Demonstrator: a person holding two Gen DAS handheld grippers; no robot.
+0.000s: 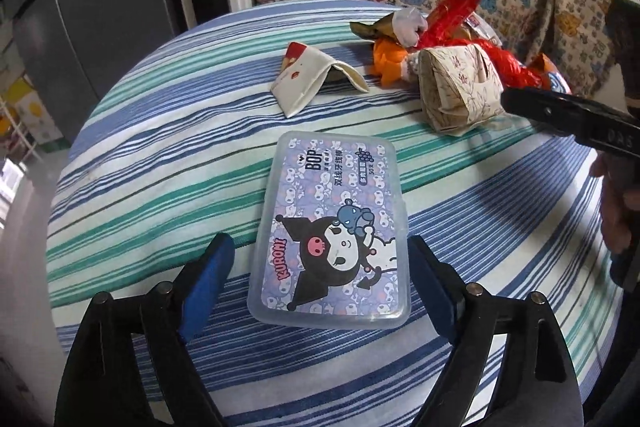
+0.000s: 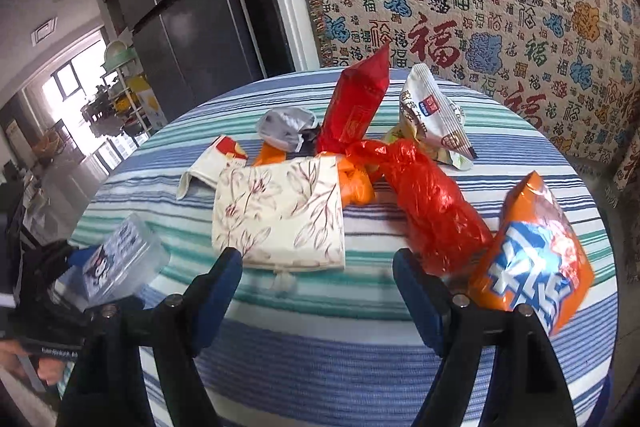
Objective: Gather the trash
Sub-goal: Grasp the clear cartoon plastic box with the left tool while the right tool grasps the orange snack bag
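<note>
A clear plastic box with a purple cartoon label (image 1: 332, 231) lies on the striped tablecloth (image 1: 160, 163). My left gripper (image 1: 320, 241) is open, its blue pads standing either side of the box's near end without pressing it. Beyond lie a folded white-and-red carton (image 1: 304, 79) and a floral paper pack (image 1: 456, 87). My right gripper (image 2: 318, 257) is open and holds nothing, just short of the floral pack (image 2: 280, 211). Around that pack sit a red plastic bag (image 2: 432, 211), an orange snack bag (image 2: 532, 259), a red wrapper (image 2: 356, 107) and a white snack bag (image 2: 432, 119).
The round table's edge (image 2: 132, 151) drops off to the left. A sofa throw printed with characters (image 2: 500, 7) hangs close behind the table. A dark fridge (image 2: 180, 7) stands at the back left. One finger of the right gripper (image 1: 560, 115) reaches in beside the floral pack.
</note>
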